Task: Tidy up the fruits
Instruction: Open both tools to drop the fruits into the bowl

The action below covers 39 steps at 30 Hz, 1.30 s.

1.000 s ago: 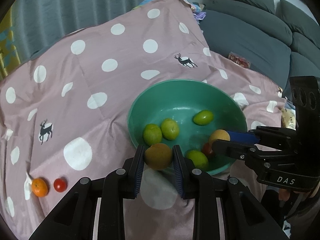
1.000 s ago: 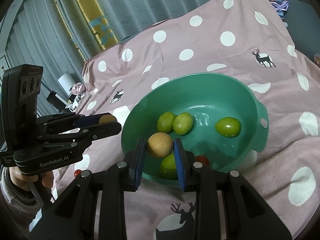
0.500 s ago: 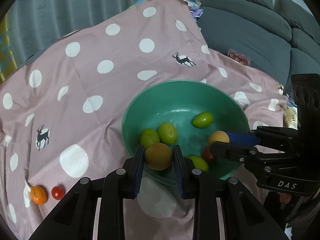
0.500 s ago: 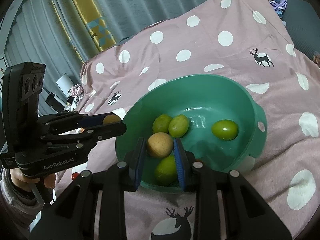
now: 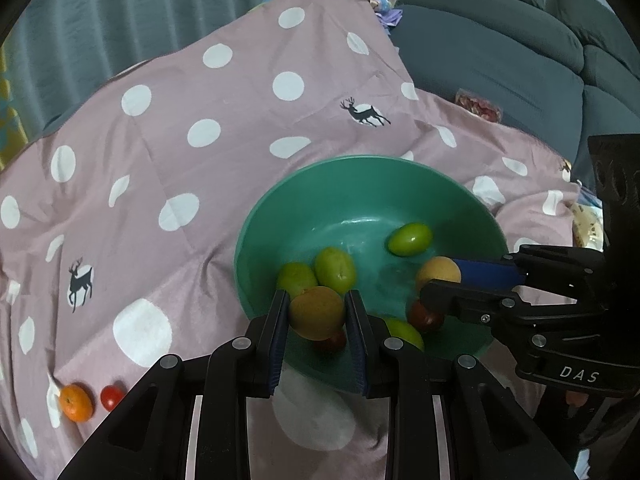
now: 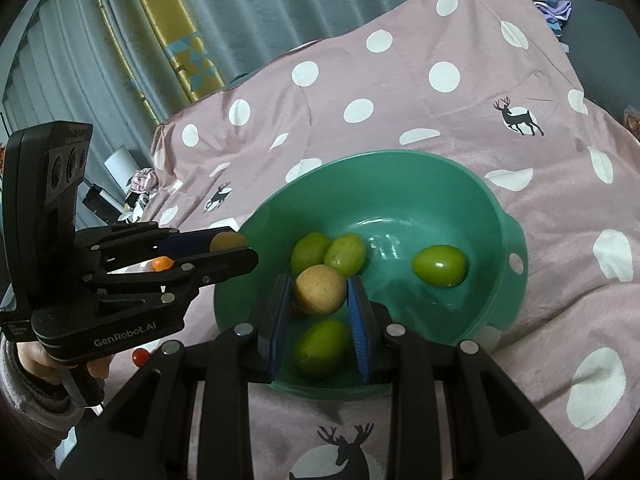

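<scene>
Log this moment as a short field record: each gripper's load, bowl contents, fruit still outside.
left gripper: shut on brown round fruit, over near rim of green bowl
right gripper: shut on tan round fruit, over the bowl
in bowl: four green fruits, small red fruits
on cloth: orange, red tomato
surface: pink dotted cloth

Pink cloth (image 5: 224, 128) with white polka dots and little black deer prints covers pretty much the whole surface, draped and a bit wrinkled. Right behind the cloth hang grey-teal curtains (image 5: 132, 12), and beside those a yellow curtain (image 6: 176, 28) with a teal and white geometric pattern. Off the cloth's right edge sits a dark grey sofa (image 5: 500, 48) with chunky cushions. Some purple fabric (image 6: 554, 6) is bunched up at the cloth's far corner. Lighting's soft and dim.
</scene>
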Each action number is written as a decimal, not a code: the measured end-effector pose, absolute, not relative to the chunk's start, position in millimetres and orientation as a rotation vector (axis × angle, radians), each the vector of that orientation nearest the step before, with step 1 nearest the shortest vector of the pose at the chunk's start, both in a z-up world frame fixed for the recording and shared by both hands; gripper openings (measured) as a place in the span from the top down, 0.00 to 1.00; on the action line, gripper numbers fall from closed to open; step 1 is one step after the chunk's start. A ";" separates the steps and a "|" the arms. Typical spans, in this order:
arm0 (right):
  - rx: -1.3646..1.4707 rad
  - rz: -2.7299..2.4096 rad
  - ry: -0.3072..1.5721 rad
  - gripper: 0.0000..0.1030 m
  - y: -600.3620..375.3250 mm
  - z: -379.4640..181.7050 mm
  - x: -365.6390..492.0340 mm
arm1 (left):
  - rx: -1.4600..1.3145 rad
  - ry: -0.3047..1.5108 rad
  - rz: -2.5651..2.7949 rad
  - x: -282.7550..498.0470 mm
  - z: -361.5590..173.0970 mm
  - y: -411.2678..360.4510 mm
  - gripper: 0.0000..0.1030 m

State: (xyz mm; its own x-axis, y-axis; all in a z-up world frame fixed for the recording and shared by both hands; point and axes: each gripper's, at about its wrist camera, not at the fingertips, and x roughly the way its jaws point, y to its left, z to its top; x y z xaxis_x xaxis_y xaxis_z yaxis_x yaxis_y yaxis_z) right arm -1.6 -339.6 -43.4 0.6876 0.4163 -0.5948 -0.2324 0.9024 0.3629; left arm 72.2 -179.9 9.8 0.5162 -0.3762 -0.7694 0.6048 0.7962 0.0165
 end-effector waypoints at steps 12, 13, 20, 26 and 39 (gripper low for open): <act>0.227 0.317 0.747 0.71 -337.3 -45.0 4.7 | 0.312 0.865 -0.599 80.3 1.4 -186.7 0.73; 0.225 0.312 0.749 0.72 -337.6 -45.4 5.6 | 0.313 0.866 -0.598 80.9 0.8 -187.4 0.73; 0.211 0.299 0.748 0.71 -334.6 -44.4 6.0 | 0.324 0.873 -0.599 83.2 -2.5 -191.3 0.73; 0.211 0.294 0.751 0.68 -334.1 -44.2 6.0 | 0.322 0.876 -0.595 82.6 -2.7 -192.9 0.73; 0.202 0.298 0.725 0.53 -327.1 -33.3 -7.6 | 0.259 0.857 -0.524 72.8 14.4 -163.3 0.37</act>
State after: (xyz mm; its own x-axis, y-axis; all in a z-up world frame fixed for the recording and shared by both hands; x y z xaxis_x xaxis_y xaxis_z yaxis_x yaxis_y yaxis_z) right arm -7.6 -327.1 -33.3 0.7094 0.3359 -0.6196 -0.1974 0.9386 0.2829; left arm 72.8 -163.3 14.4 0.5390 -0.3333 -0.7736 0.5359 0.8442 0.0096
